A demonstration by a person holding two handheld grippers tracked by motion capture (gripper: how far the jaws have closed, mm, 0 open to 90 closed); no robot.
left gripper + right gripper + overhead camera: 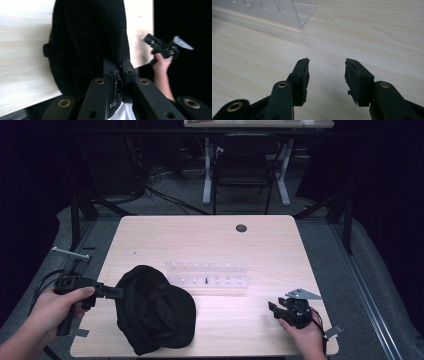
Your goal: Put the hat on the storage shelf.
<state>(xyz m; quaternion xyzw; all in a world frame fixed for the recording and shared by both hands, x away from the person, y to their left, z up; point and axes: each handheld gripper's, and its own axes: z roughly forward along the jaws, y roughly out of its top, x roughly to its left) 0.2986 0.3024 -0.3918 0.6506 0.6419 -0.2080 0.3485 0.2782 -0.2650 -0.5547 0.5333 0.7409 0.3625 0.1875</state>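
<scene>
While the black cap [155, 315] lay on the near-left part of the light wooden table [210, 235], at about eight o'clock from the table's middle, we held its left edge with the left gripper [119, 292]. In the high view, that gripper came in level from nine o'clock, in our left hand [60, 307], and its tips met the cap's rim. In the left gripper view, its jaws stood pressed almost together, pinching a fold of the cap's [90, 37] dark knitted cloth between them; the cap filled the twelve o'clock part of that view and hung partly over the table's [22, 50] near edge.

We kept the right gripper [276, 309] at about four o'clock from the table's middle, well apart from the cap, in our right hand [305, 337]. In the right gripper view, its jaws stood wide apart with nothing between them, above bare wood [362, 32]. The same gripper [150, 40] appeared at three o'clock in the left gripper view, beyond the table's edge.

A clear acrylic rack [207, 275] lay across the table's middle, just beyond the cap at its one o'clock; its near corner [304, 12] showed at eleven o'clock in the right gripper view. A small dark round grommet [241, 228] sat near the far edge, at twelve o'clock.
</scene>
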